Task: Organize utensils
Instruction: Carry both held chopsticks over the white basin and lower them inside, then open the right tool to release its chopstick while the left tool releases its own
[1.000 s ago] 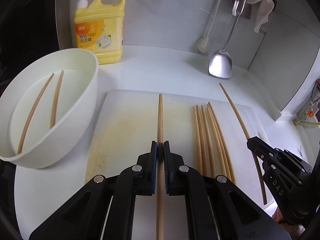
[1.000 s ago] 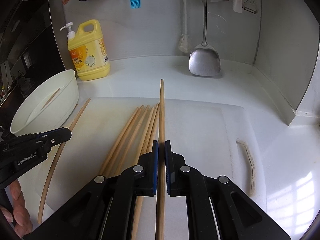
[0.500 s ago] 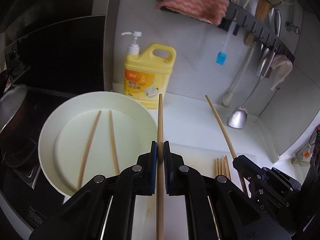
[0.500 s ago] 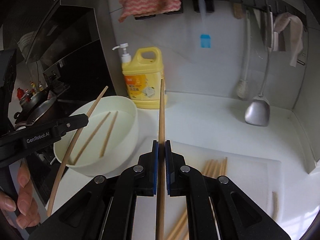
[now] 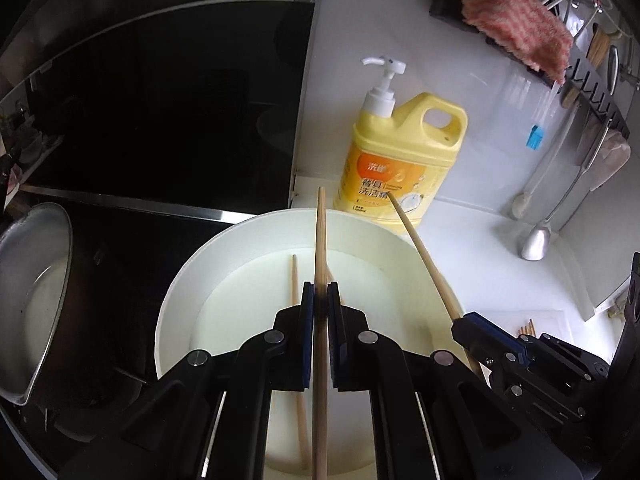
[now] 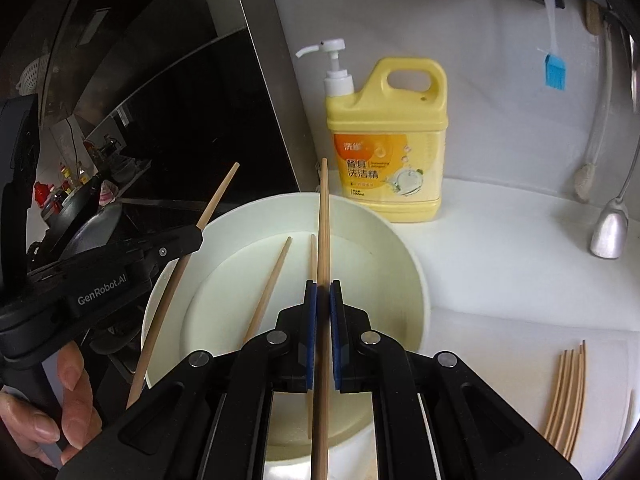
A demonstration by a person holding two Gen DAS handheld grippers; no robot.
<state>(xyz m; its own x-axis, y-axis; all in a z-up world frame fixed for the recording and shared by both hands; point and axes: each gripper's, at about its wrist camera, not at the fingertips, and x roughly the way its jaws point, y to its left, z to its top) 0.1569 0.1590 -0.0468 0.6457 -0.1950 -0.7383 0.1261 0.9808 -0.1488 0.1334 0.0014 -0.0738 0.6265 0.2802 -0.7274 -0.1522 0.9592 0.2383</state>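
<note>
My left gripper [image 5: 321,300] is shut on a wooden chopstick [image 5: 321,240] and holds it above the white bowl [image 5: 208,252]. My right gripper [image 6: 323,300] is shut on another chopstick [image 6: 324,216], also above the bowl [image 6: 416,280]. Two chopsticks [image 6: 272,284] lie inside the bowl. In the left wrist view the right gripper [image 5: 464,320] with its chopstick [image 5: 420,252] shows at the right. In the right wrist view the left gripper [image 6: 192,236] with its chopstick [image 6: 216,196] shows at the left. Several chopsticks [image 6: 568,392] lie on the white cutting board [image 6: 500,344].
A yellow detergent bottle [image 6: 388,140] stands behind the bowl. A black stove [image 5: 160,120] and a metal pot [image 5: 28,300] are at the left. A steel spatula [image 6: 608,232], a blue brush [image 6: 555,68] and a pink cloth [image 5: 516,36] hang on the back wall.
Both grippers have lifted their chopsticks off the cutting board and carried them left, over the bowl. The bowl's two chopsticks have not moved.
</note>
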